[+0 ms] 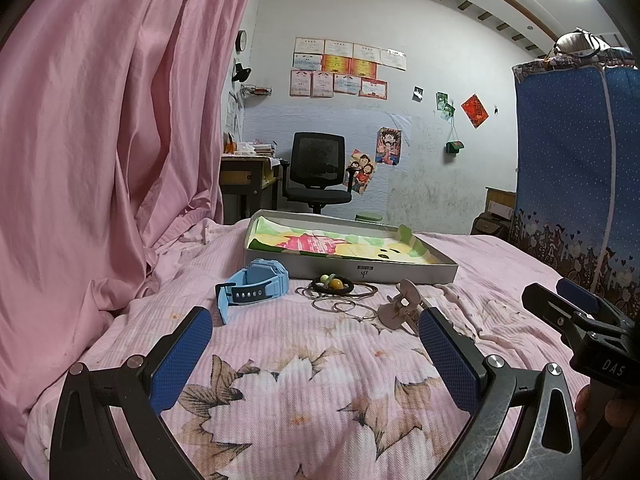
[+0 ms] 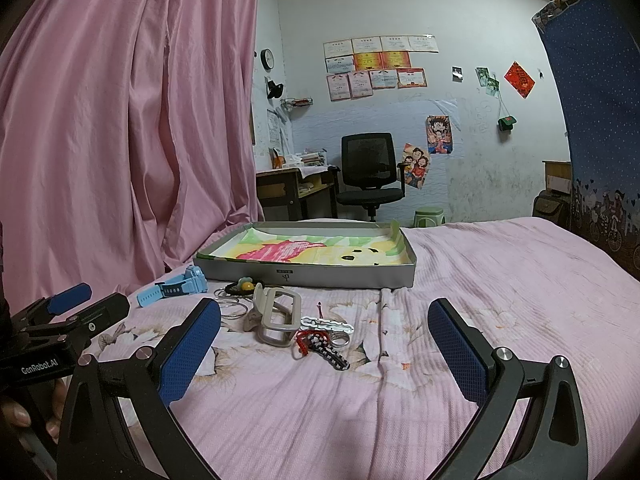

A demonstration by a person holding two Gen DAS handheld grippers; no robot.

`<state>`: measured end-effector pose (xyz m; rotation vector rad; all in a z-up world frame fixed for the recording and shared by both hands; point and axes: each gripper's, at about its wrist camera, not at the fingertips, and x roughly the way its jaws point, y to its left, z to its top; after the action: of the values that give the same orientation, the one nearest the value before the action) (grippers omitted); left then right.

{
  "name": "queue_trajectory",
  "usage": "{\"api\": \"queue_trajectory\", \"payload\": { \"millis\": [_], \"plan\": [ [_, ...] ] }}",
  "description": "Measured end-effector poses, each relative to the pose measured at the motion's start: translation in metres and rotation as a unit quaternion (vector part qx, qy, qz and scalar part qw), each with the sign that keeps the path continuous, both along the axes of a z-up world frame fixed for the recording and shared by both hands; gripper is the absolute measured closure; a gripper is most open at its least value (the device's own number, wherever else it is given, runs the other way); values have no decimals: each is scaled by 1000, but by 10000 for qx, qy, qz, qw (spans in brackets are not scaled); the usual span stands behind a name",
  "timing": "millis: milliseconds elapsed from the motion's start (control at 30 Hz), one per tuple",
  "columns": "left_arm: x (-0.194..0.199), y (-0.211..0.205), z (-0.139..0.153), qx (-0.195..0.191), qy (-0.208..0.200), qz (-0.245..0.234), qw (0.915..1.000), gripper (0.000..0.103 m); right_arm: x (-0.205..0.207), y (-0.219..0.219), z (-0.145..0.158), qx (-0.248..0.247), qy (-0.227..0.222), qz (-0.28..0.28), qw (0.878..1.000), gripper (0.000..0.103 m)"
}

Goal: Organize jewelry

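A light blue watch (image 1: 252, 288) lies on the pink bedsheet before a shallow grey box (image 1: 400, 270) lined with a colourful cloth. Beside the watch are a dark hair tie with beads (image 1: 334, 283), thin bangles (image 1: 340, 305) and a beige hair claw (image 1: 402, 308). My left gripper (image 1: 313, 314) hovers open just short of them, holding nothing. In the right wrist view the hair claw (image 2: 276, 316), a white clip (image 2: 326, 324) and a red-and-black braided bracelet (image 2: 320, 346) lie between the open fingers of my right gripper (image 2: 324, 304). The watch (image 2: 176, 286) is further left.
A pink curtain (image 1: 100, 140) hangs along the bed's left side. Beyond the bed stand a black office chair (image 1: 318, 172), a desk (image 1: 244, 172) and a green stool (image 2: 430, 216). A blue fabric wardrobe (image 1: 576, 160) rises on the right. A hand (image 2: 16, 416) holds the left gripper's handle.
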<state>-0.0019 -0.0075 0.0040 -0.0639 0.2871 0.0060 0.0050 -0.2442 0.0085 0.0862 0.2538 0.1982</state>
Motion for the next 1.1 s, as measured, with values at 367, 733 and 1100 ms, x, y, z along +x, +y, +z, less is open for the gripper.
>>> {"api": "queue_trajectory", "payload": {
  "millis": [367,733,1100],
  "plan": [
    [0,0,0,-26,3,7,10000,0,0,-1,0,3,8,-16,10000,1],
    [11,-2,4,-92,207,9,9997,0,10,-12,5,205,299,-365,9987,1],
    [52,18,1,-351,747,-227,9963,0,41,-14,10,211,341,93,9992,18]
  ]
}}
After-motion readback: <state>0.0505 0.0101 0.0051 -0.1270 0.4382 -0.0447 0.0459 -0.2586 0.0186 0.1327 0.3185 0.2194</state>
